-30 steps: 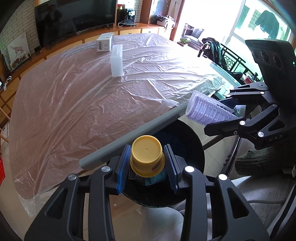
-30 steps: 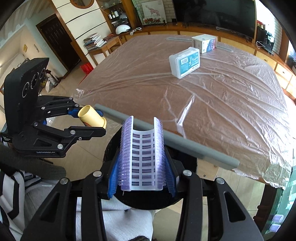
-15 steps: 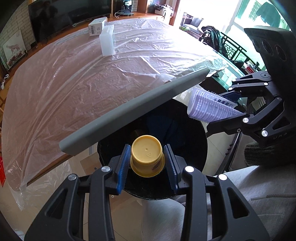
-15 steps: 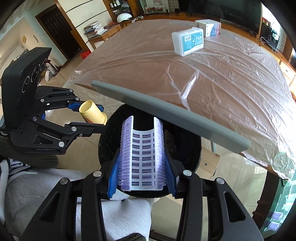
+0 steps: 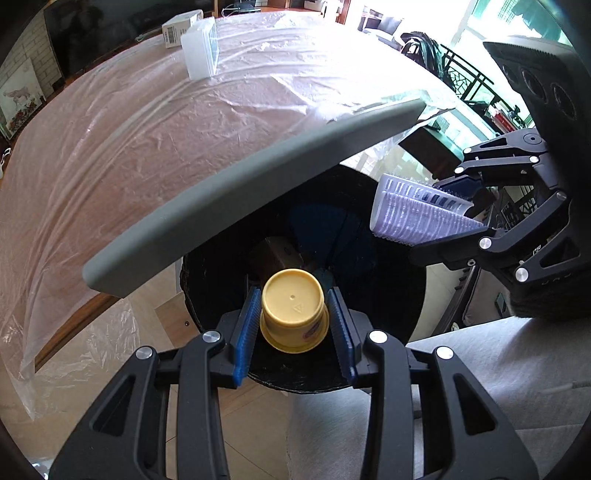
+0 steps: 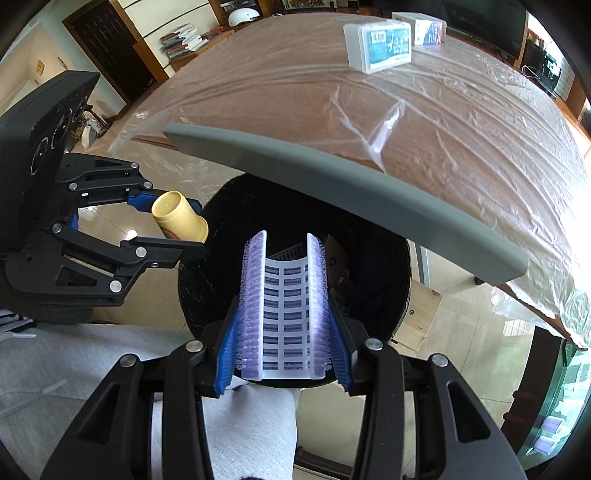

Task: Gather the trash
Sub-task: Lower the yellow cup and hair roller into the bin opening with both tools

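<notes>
My left gripper (image 5: 294,295) is shut on an upturned yellow plastic cup (image 5: 293,302), held over the near part of the black round bin (image 5: 190,295). My right gripper (image 6: 286,299) is shut on a folded white sheet with purple ridges (image 6: 286,317) above the same bin (image 6: 391,295). The left wrist view shows the right gripper (image 5: 448,210) with its ridged sheet (image 5: 413,218) at the bin's right rim. In the right wrist view, the left gripper (image 6: 171,227) holds its cup (image 6: 179,216) at the bin's left rim. Blue and brown items lie inside the bin.
A grey edge guard (image 5: 258,177) on the table overhangs the bin's far side. On the plastic-covered table (image 6: 443,129) stand a clear box (image 6: 378,46) and a white carton (image 6: 424,26), far back. A person's grey-clad lap (image 5: 461,387) is just below the bin.
Both grippers have sunk toward the bin with their loads still gripped. More of the bin's inside shows, and the table edge now sits above both grippers.
</notes>
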`<state>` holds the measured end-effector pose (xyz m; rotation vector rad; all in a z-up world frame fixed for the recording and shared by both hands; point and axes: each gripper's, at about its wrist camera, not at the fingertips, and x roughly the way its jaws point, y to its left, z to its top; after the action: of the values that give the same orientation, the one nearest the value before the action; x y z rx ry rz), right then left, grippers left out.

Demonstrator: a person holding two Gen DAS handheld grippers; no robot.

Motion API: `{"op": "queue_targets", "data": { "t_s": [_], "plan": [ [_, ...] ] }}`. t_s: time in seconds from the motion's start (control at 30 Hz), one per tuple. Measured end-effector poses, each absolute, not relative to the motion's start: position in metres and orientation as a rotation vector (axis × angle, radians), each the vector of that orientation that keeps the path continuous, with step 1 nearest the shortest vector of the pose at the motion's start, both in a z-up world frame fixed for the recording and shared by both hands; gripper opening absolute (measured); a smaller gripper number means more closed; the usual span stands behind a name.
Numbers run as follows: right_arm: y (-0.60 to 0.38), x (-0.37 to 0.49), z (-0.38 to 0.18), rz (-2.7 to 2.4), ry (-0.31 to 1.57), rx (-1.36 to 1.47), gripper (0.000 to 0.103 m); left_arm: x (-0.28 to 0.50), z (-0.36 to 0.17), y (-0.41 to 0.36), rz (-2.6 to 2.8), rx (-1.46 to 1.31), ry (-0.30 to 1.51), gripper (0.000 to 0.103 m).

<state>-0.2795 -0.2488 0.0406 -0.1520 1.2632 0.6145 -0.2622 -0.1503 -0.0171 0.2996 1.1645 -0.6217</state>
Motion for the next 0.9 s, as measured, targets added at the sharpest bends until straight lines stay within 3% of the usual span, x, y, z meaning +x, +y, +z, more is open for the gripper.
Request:
{"op": "queue_targets", "data": {
  "t_s": [0.9],
  "plan": [
    [-0.244, -0.261, -0.005, 0.543, 1.327, -0.182, 0.042, -0.246, -0.063, -0.167, -0.576, 0.411, 1.237, 0.039]
  ]
}}
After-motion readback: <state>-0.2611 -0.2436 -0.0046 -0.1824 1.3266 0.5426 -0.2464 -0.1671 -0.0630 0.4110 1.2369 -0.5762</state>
